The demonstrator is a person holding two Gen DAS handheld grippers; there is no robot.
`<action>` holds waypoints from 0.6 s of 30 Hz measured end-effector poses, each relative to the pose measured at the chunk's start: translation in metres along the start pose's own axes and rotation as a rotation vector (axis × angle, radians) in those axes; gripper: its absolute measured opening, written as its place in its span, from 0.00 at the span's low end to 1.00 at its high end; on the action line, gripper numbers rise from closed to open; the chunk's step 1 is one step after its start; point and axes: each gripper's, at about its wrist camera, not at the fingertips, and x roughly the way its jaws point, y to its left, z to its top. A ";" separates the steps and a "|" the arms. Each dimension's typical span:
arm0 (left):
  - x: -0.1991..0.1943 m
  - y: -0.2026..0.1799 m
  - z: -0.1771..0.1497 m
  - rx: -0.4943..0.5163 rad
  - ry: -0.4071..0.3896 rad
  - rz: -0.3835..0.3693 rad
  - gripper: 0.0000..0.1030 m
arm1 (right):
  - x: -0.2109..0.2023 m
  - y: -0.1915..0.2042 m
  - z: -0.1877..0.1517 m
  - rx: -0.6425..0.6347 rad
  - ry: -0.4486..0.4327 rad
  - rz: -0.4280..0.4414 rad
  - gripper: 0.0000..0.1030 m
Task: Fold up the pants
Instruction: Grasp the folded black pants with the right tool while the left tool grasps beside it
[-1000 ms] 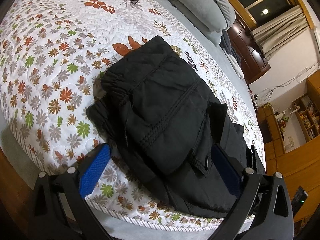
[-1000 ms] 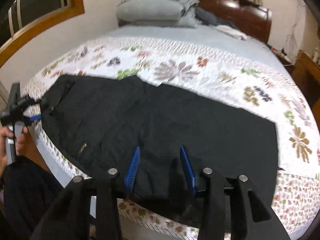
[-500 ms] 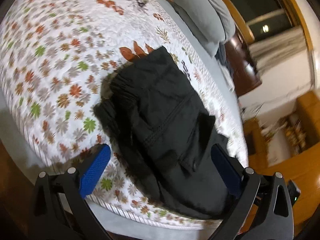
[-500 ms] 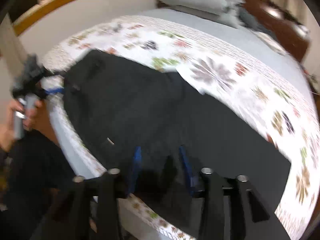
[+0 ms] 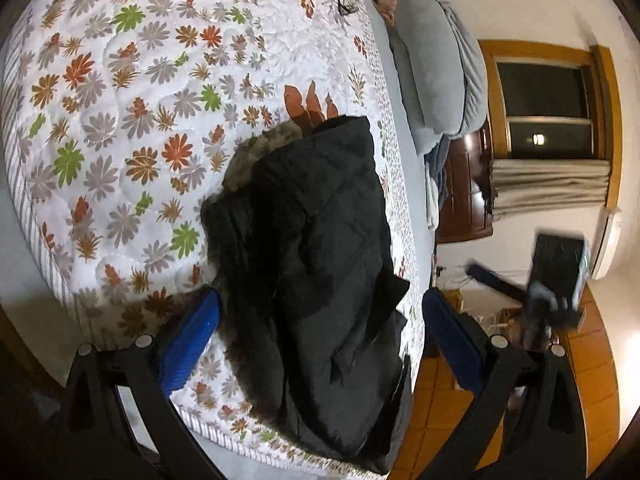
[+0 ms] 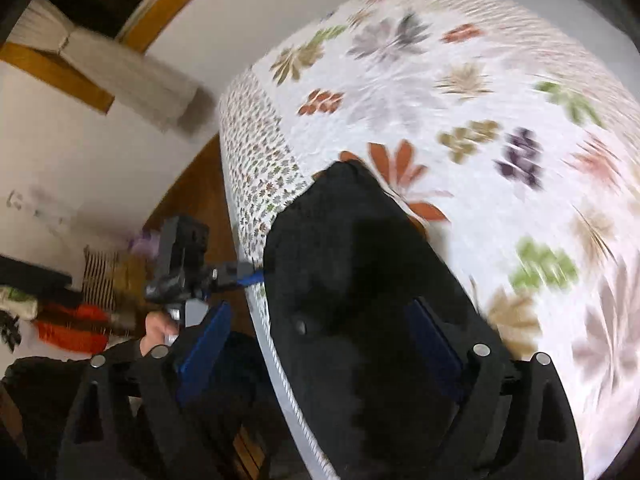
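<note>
Black fabric fills the middle of both my wrist views: the pants (image 5: 316, 280) lie bunched in a folded stack at the near edge of the bed, on the floral quilt (image 5: 120, 120), with one end hanging slightly over the mattress side. My left gripper (image 5: 320, 344) has its blue pads spread wide on either side of the stack, clamped on nothing. My right gripper (image 6: 320, 348) has just been opening; its jaws now stand well apart, straddling the dark cloth without pressing on it, so I judge it has let go of the part it carried over. In the right wrist view I can also see my left hand (image 6: 160, 332) on its handle, off the bed's left edge. I read this as the end of a fold, with the leg end laid across onto the waist end. The stack looks lumpy and uneven, so I think the next move calls for squaring it up: pinching a loose layer near the overhanging edge and drawing it flat, or taking the near end for another fold, without dragging the whole pile off the bed.
</note>
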 end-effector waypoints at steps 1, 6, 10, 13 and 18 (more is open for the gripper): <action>0.000 0.001 0.000 -0.013 -0.005 -0.002 0.97 | 0.011 -0.001 0.012 -0.011 0.026 0.004 0.88; 0.000 0.004 -0.002 -0.026 -0.005 0.034 0.97 | 0.078 -0.023 0.074 -0.047 0.183 0.033 0.88; 0.006 -0.006 -0.002 -0.011 0.013 0.093 0.97 | 0.110 -0.038 0.094 -0.056 0.246 0.044 0.88; 0.010 -0.009 -0.001 -0.004 0.028 0.117 0.97 | 0.131 -0.045 0.104 -0.058 0.282 0.095 0.88; 0.018 -0.014 0.005 0.012 0.055 0.146 0.97 | 0.161 -0.052 0.116 -0.063 0.345 0.126 0.89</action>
